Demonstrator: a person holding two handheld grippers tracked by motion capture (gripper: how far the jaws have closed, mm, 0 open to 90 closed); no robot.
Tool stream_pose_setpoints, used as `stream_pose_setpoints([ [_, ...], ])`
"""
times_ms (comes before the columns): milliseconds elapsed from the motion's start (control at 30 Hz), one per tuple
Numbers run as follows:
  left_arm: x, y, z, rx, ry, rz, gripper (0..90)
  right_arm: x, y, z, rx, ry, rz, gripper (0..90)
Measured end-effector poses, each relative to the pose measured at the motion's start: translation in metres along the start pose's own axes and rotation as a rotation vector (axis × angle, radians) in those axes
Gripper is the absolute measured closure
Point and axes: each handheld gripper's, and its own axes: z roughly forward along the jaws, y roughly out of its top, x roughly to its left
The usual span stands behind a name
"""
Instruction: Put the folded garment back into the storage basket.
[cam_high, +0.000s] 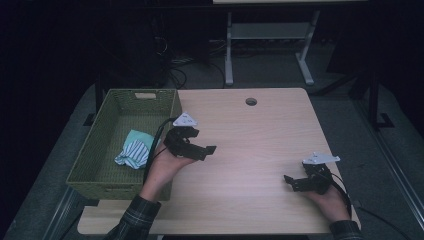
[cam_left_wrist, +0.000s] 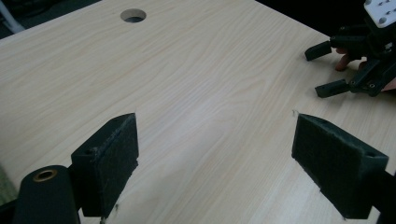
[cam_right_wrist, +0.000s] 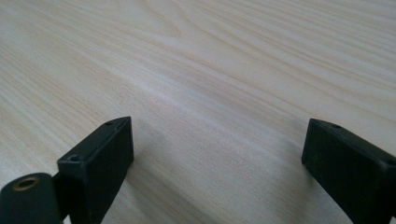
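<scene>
While the striped cloth (cam_high: 133, 152) lies bunched in the green woven basket (cam_high: 100, 170) at the left edge of the table (cam_high: 250, 145), next to a teal cloth (cam_high: 136, 136) that touches it, both grippers are empty and neither is in contact with it. The left gripper (cam_high: 204, 149) hovers just beside the basket's right wall, pointing away from the basket toward the table centre; the left gripper view shows its jaws spread wide over bare wood. The right gripper (cam_high: 292, 183) rests low near the front right of the table, well apart from the basket, jaws likewise wide with nothing between them.

Judged from this layout, the cloths appear to be already deposited, and the step in hand is clearing the left gripper from the basket.

Procedure for a clean withdrawal:
- Keep the jaws wide so no fold of fabric is dragged out.
- Hold the trailing cable (cam_high: 152, 150) clear of the basket rim, since a snag could tip or shift the basket.
- Bring the left gripper toward the table's open middle, short of the round cable hole (cam_high: 251, 101).
- Leave the right gripper parked; it is not needed.
</scene>
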Motion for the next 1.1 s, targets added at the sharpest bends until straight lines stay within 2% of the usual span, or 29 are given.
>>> stream_pose_setpoints([
  [333,-0.016,-0.011,0.024,0.022,-0.021,0.036,14.1,0.000,0.000,0.000,-0.001,0.000,-0.002,8.7],
  [600,-0.026,-0.024,0.044,0.070,-0.029,0.068,14.1,0.000,0.000,0.000,0.000,0.000,0.000,8.7],
  [1100,-0.031,-0.042,0.067,0.108,-0.020,0.083,14.1,0.000,0.000,0.000,0.001,0.001,0.002,8.7],
])
